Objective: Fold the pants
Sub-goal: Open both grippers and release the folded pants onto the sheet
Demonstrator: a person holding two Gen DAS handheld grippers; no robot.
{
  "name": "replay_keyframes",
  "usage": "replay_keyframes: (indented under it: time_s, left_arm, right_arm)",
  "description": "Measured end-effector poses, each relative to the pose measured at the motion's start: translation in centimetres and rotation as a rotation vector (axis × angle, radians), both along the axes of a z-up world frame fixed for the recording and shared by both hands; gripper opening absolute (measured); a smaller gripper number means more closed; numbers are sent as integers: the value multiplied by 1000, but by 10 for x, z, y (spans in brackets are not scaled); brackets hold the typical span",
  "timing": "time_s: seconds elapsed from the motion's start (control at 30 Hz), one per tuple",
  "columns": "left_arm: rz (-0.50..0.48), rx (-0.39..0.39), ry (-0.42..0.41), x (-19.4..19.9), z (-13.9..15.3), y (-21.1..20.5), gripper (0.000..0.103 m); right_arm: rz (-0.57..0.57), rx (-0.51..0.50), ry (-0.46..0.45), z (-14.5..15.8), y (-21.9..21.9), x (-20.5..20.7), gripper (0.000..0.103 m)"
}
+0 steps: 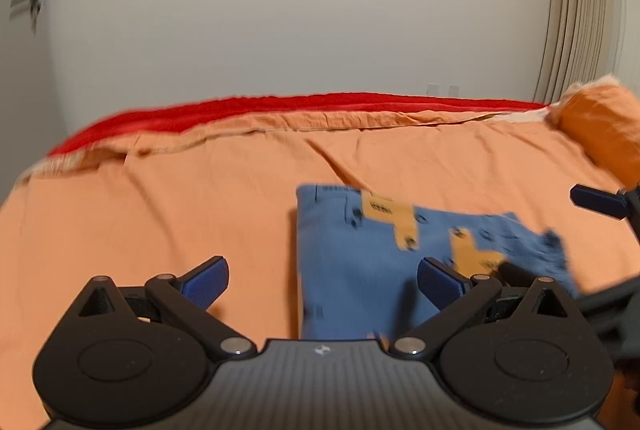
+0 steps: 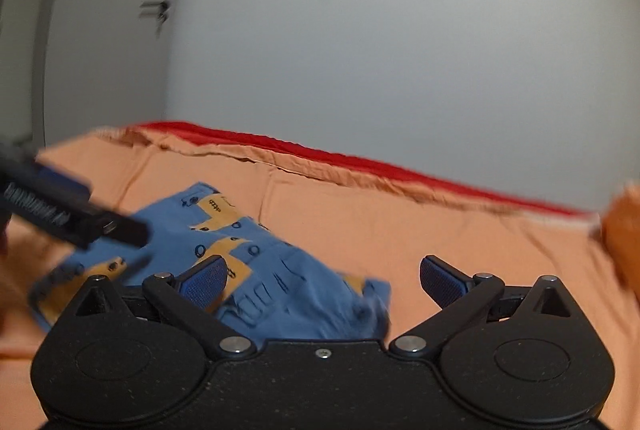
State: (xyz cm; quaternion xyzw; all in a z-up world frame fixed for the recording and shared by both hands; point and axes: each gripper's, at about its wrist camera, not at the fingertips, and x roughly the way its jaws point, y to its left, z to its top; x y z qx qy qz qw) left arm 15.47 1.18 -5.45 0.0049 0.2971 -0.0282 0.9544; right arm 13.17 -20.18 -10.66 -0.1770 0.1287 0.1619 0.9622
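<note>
The blue pants [image 1: 360, 262] with orange printed shapes lie folded in a compact stack on the orange bed sheet [image 1: 160, 214]. They also show in the right wrist view [image 2: 280, 278]. My left gripper [image 1: 322, 286] is open and empty, held just above the near left part of the pants. My right gripper [image 2: 322, 284] is open and empty, over the near right corner of the pants. The right gripper's finger shows at the right edge of the left wrist view [image 1: 596, 202]. The left gripper shows at the left of the right wrist view [image 2: 60, 214].
An orange pillow [image 1: 600, 134] lies at the bed's far right. A red blanket edge [image 1: 280, 106] runs along the far side by the white wall. A door with a handle [image 2: 156, 10] stands at the far left.
</note>
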Motion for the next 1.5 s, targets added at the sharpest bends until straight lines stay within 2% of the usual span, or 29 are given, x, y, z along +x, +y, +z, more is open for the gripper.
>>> replay_keyframes:
  time_s: [0.07,0.1,0.17,0.27,0.33,0.4,0.47,0.6,0.63,0.67,0.7,0.77,0.8,0.87,0.93,0.97,1.07,1.13,1.27,1.33,1.5]
  left_arm:
    - [17,78,41,16,-19,-2,103]
    - [-4,65,50,19,-26,2,103]
    - [-14,-19,28,14,-31,17,103]
    - [5,-124,50,8,-27,36,103]
    - [17,-154,35,3,-19,42,103]
    - [14,-148,-26,-1,-10,41,103]
    - [3,-109,-55,6,-4,32,103]
    - [29,31,-8,38,-10,9,103]
    - [26,70,11,44,-17,5,103]
    - [13,84,22,49,-23,6,103]
    - [9,63,21,51,-28,10,103]
    - [34,-36,43,54,-33,25,103]
    - [48,-71,53,55,-34,30,103]
    - [54,-81,51,52,-31,32,103]
    - [79,-60,48,46,-23,29,102]
    - [94,-54,35,39,-18,27,102]
    - [93,-103,-8,11,-6,24,103]
    - [66,-144,-15,-7,-6,21,103]
    - [64,-138,78,-23,-31,18,103]
    - [56,-150,21,-34,-37,21,103]
    - [54,-159,48,-33,-31,24,103]
  right_arm:
    - [-41,-109,-9,-16,6,10,102]
    - [-60,-110,-3,-19,0,11,102]
    - [-104,-32,23,-13,-26,11,102]
    - [-102,106,127,-2,-62,16,102]
    - [-128,160,107,4,-72,12,102]
    - [-127,178,59,9,-65,8,102]
    - [-105,127,5,12,-43,12,102]
    - [-67,-97,-96,-3,-1,20,102]
    - [-92,-143,-98,-11,0,23,102]
    - [-117,-145,-79,-15,-5,27,102]
    - [-137,-92,-51,-15,-17,31,102]
    - [-161,50,18,-6,-43,41,102]
    - [-226,76,32,-4,-51,46,102]
    - [-314,160,101,-2,-73,57,102]
    - [-303,314,158,2,-97,57,102]
    - [-313,343,149,5,-101,53,102]
    - [-261,292,105,12,-90,36,102]
    - [-203,268,117,11,-79,24,102]
    - [-190,135,178,-5,-54,20,102]
    - [-187,163,176,-6,-59,18,102]
    - [-198,155,153,5,-63,-2,102]
